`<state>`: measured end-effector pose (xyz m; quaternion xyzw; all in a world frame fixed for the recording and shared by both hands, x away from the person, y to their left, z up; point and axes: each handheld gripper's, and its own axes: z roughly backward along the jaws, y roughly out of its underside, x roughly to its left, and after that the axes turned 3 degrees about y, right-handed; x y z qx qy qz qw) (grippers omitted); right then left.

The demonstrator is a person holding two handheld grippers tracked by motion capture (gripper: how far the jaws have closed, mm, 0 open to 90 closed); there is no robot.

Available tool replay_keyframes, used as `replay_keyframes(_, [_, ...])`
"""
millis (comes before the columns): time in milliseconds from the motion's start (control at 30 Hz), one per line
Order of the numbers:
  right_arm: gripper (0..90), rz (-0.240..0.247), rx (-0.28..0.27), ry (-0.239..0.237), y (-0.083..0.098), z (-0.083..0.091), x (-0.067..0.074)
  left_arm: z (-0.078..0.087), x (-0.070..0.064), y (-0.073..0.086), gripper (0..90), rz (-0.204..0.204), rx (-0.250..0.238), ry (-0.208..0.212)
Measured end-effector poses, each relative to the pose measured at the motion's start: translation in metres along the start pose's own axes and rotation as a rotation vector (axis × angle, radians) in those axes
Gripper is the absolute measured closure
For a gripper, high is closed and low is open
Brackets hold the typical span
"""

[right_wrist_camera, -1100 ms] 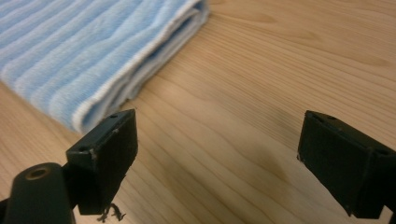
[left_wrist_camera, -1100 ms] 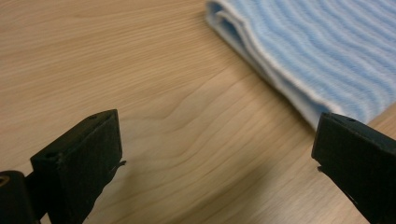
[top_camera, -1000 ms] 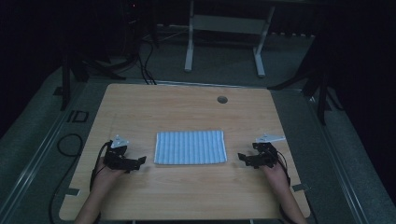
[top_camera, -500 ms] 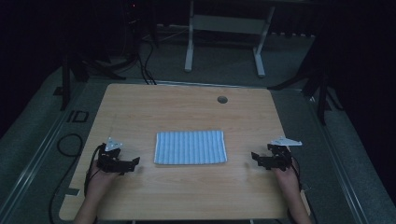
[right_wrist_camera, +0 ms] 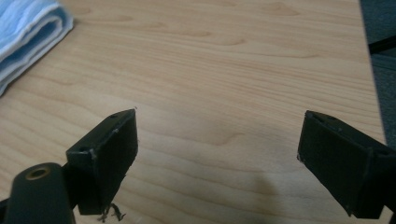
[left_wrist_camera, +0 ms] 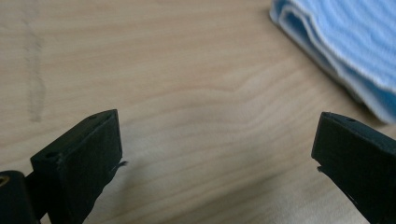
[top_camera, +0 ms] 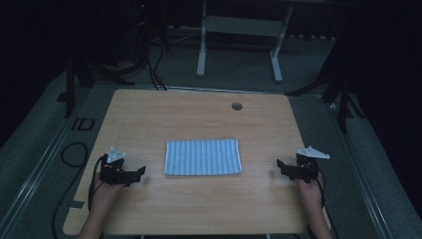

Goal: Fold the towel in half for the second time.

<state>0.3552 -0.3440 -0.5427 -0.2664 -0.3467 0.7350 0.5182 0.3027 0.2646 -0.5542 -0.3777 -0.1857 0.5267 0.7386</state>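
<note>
A folded blue-and-white striped cloth (top_camera: 203,157) lies flat in the middle of the wooden table (top_camera: 199,114). My left gripper (top_camera: 139,174) rests near the table's front left, a short way left of the cloth, jaws wide open with nothing between them. In the left gripper view (left_wrist_camera: 219,144) the cloth's folded edge (left_wrist_camera: 345,51) sits at the upper right. My right gripper (top_camera: 281,167) is at the front right, apart from the cloth, also open and empty. The right gripper view (right_wrist_camera: 217,140) has the cloth (right_wrist_camera: 28,32) at its upper left.
A round cable hole (top_camera: 237,106) sits near the table's far edge. The table's right edge (right_wrist_camera: 369,70) runs close beside the right gripper. Black cables (top_camera: 69,154) lie on the floor at the left, and a white stand (top_camera: 239,30) is behind the table.
Both grippers have drawn outward from the cloth, the left going left and the right going right. The cloth has stayed flat in place.
</note>
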Motion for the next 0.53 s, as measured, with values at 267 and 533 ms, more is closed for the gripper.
replay_keyframes(267, [11.7,0.001,0.017,0.101,0.001,-0.002,-0.001,0.003,0.005,0.003,1.6,0.034,-0.018,-0.049])
replay_keyframes(533, [11.7,-0.078,-0.009,0.106,0.003,0.002,-0.012,0.007,0.01,0.004,1.6,0.074,-0.049,-0.101])
